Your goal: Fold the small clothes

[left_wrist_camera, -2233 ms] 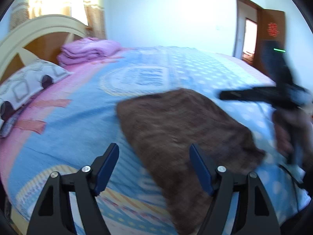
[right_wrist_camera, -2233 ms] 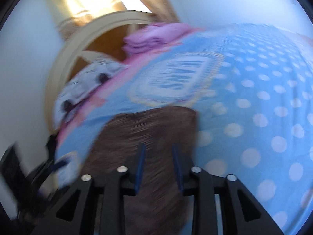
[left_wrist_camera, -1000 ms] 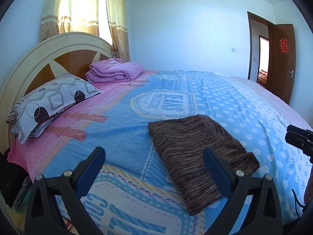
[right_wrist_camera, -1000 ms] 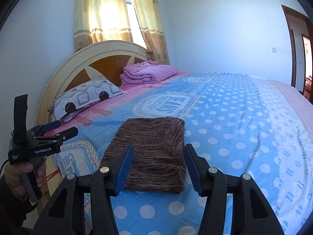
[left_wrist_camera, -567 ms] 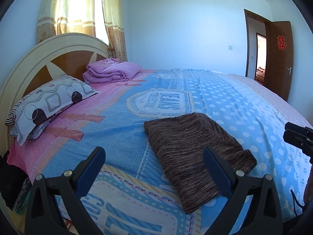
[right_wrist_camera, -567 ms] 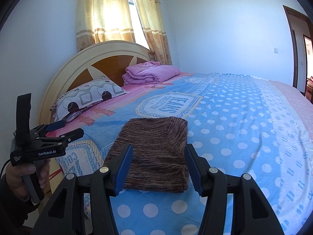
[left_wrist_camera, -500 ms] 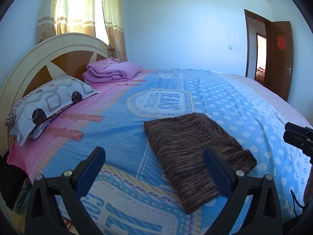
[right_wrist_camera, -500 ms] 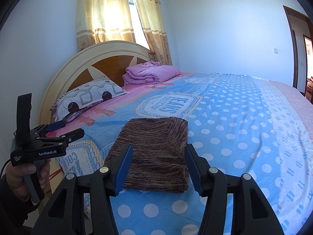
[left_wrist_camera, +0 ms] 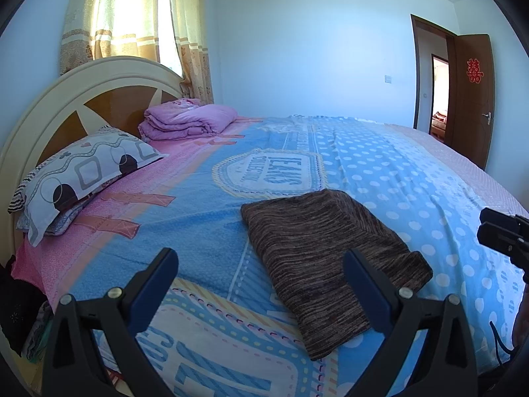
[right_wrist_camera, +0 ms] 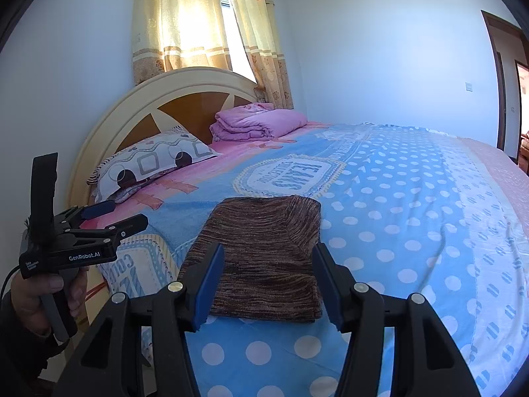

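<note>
A brown striped garment (left_wrist_camera: pixel 324 251) lies folded into a flat rectangle on the blue dotted bedspread (left_wrist_camera: pixel 396 178), near the bed's front edge. My left gripper (left_wrist_camera: pixel 261 274) hovers short of it, open wide, with nothing between its blue pads. In the right wrist view the same garment (right_wrist_camera: pixel 267 231) rests just beyond my right gripper (right_wrist_camera: pixel 268 274), which is open and holds nothing. The left gripper (right_wrist_camera: pixel 120 215) shows there at the far left, held in a hand (right_wrist_camera: pixel 49 294). The right gripper's tips (left_wrist_camera: pixel 502 235) poke in at the right edge of the left wrist view.
A patterned pillow (left_wrist_camera: pixel 86 172) and a folded pink blanket (left_wrist_camera: pixel 188 122) lie by the curved headboard (left_wrist_camera: pixel 66 99). Curtains (right_wrist_camera: pixel 205 26) hang behind it. A brown door (left_wrist_camera: pixel 472 99) stands open at the far right. Dark items (left_wrist_camera: pixel 20 307) sit beside the bed's left side.
Since the earliest frames both grippers have drawn back from the garment and opened wider. Over the last second neither gripper nor the garment has moved.
</note>
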`<state>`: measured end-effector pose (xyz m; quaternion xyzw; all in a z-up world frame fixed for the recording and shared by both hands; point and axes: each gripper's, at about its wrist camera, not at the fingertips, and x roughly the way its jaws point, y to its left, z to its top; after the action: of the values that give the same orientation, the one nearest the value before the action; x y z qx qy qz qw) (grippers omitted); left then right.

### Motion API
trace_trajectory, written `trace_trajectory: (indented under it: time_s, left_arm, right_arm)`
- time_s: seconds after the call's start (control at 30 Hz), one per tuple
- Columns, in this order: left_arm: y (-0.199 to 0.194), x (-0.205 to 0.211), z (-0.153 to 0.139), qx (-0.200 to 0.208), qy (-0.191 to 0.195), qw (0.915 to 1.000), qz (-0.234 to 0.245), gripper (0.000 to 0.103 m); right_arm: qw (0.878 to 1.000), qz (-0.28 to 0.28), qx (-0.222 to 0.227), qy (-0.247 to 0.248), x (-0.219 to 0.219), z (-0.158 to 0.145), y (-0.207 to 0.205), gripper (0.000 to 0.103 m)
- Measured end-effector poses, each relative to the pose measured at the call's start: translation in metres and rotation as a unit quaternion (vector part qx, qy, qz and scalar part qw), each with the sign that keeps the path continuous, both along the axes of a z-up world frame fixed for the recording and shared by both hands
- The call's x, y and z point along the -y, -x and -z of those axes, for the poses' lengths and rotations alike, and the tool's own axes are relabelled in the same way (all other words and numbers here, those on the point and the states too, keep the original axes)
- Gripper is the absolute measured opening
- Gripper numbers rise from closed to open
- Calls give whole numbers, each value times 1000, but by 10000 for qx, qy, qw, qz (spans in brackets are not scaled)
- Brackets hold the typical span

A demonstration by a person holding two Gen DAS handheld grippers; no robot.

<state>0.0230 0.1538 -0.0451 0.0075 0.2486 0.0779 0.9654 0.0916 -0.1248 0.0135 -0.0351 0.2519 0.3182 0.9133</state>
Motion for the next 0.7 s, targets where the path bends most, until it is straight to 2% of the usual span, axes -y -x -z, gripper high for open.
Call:
trace_trajectory:
  time_s: [0.7]
  left_arm:
    - [-1, 3, -2, -59, 19, 10000, 55, 103]
  right_arm:
    - [10000, -46, 58, -6, -2, -1, 4, 57]
